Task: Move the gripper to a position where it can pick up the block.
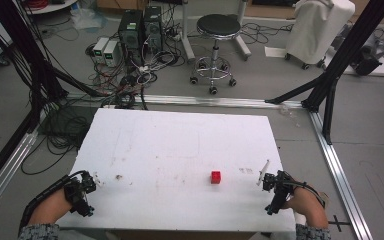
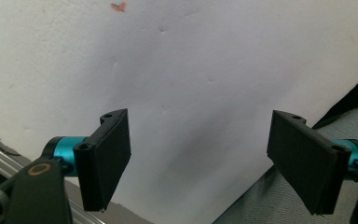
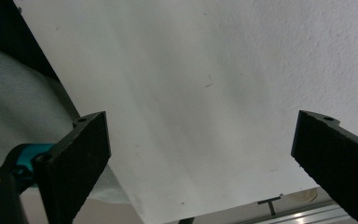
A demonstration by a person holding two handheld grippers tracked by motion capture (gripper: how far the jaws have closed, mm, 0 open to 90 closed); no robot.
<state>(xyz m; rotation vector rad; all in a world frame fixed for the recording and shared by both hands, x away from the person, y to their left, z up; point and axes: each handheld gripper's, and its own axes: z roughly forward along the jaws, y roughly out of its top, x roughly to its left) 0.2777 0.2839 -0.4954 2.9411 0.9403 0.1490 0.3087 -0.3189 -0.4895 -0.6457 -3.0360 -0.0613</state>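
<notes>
**Red cube alone on a white table**

White foam-like table (image 1: 180, 150), scuffed, with no writing I can read anywhere on it. A small red cube (image 1: 215, 177) sits right of centre, near the front. The left gripper (image 1: 91, 181) rests at the front left corner, jaws spread wide, holding nothing. The right gripper (image 1: 267, 181) sits at the front right edge, equally wide and empty, well apart from the cube.
</notes>
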